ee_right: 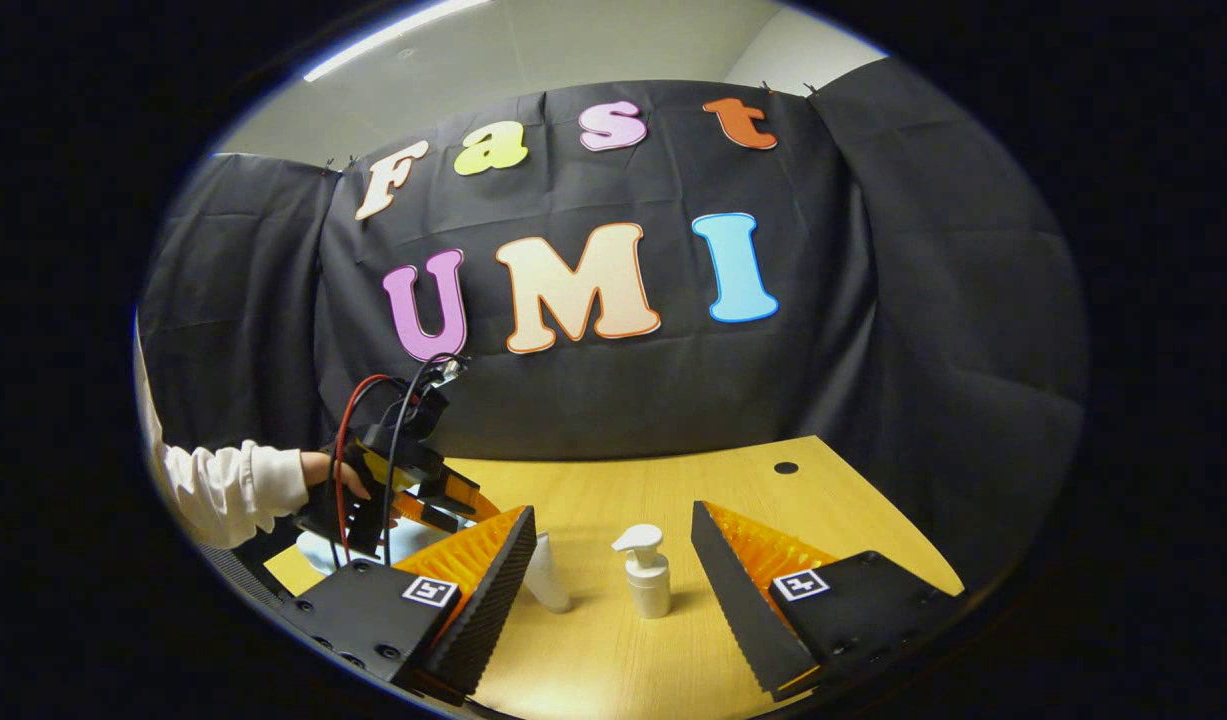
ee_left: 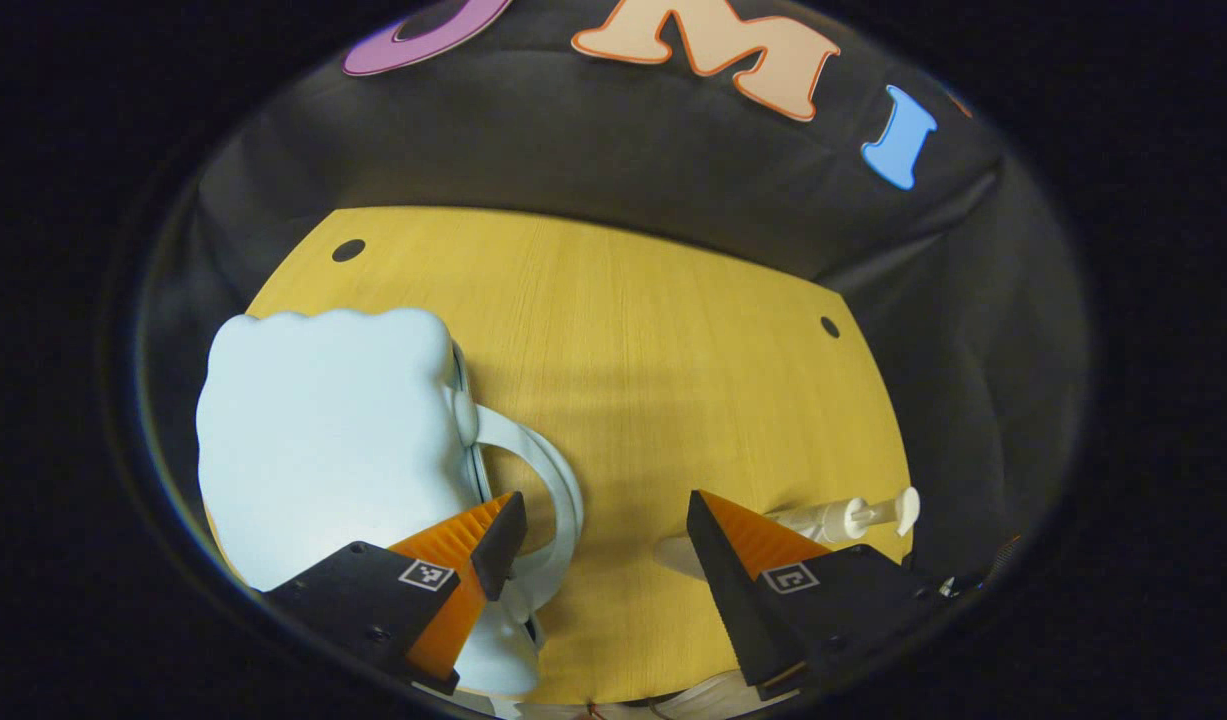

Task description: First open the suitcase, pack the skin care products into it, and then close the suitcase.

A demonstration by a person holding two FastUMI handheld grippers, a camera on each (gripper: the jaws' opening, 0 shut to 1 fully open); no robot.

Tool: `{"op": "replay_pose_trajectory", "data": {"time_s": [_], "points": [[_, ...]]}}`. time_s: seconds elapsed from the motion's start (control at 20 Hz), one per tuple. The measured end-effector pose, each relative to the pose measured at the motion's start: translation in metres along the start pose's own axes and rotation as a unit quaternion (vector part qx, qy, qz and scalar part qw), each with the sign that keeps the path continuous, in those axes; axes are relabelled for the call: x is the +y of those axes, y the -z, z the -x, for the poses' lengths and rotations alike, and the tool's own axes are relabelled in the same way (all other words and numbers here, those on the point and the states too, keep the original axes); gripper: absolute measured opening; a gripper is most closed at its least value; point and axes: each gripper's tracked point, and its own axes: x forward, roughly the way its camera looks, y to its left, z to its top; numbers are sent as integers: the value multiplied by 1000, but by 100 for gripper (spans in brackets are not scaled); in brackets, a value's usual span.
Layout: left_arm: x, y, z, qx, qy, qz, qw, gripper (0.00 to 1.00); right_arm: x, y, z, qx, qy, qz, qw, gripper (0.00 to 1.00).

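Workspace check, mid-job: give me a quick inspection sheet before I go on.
Surface: wooden table with round holes.
Job's things: pale blue suitcase, closed, handle toward table centre; pump bottle upright; white tube beside it.
Clutter: nothing seen.
Grippers: left gripper open, one finger over the suitcase handle; right gripper open, facing the pump bottle, holding nothing.
Cables: red and black wires on the left gripper.
Surroundings: black cloth wall; a person's sleeve.
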Motion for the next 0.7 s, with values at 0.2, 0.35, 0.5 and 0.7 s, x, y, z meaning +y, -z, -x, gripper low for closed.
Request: {"op": "replay_pose_trajectory", "data": {"time_s": [0.2,0.35,0.5,0.7], "points": [[5,14,-27,77,-19,34,996,95,-6,1,-1,0,5,-6,1000,98],[9,22,-41,115,-36,38,992,88,-14,2,0,-1,11,2,1000,98],[14,24,-52,136,-60,21,989,85,-20,1,2,-1,16,1,1000,98],[14,33,-61,183,-75,11,980,82,-27,0,7,-3,23,1,1000,98]]}}
